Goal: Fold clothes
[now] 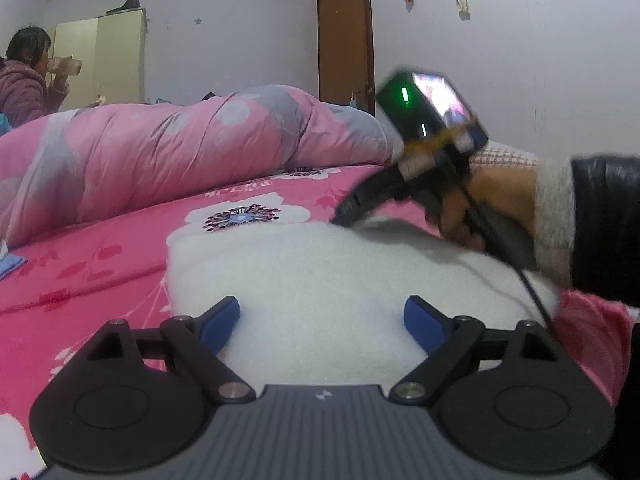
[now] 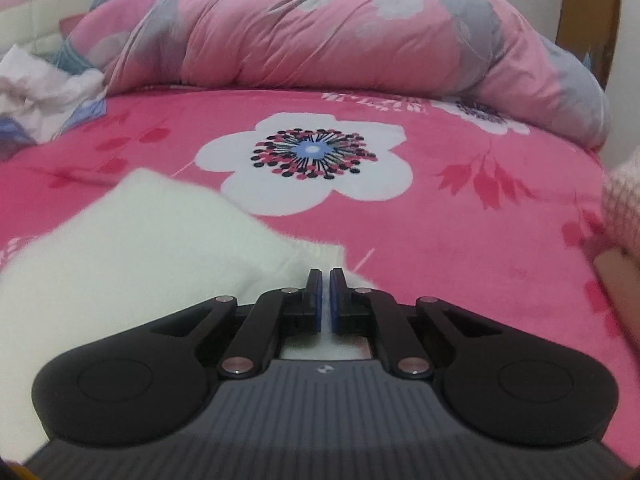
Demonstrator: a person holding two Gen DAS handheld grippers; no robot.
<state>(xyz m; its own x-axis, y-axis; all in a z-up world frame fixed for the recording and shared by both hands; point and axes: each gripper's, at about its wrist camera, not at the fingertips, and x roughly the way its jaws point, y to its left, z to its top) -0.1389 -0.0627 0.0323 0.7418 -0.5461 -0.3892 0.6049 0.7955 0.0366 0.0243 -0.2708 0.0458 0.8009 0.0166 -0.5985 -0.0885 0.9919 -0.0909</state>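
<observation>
White fleece garment (image 2: 132, 240) lay on pink bedsheet (image 2: 460, 240), long axis running 8 to 2 o'clock in right wrist view. Right gripper (image 2: 326, 276) was nearly closed, pinching its edge; left gripper (image 1: 322, 312) sat wide open over it, holding nothing.

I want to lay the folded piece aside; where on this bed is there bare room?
Free: the pink sheet right of the white fleece garment, running back over the big flower print to the rolled quilt. Crowded: the far left, with loose cloths.

Right gripper (image 1: 352, 210) smeared by motion blur in left wrist view, fingertips indistinct against white garment (image 1: 320, 272). Garment's near edge hidden beneath both gripper bodies. Pink-checked fabric (image 2: 624, 200) cropped at right edge.
</observation>
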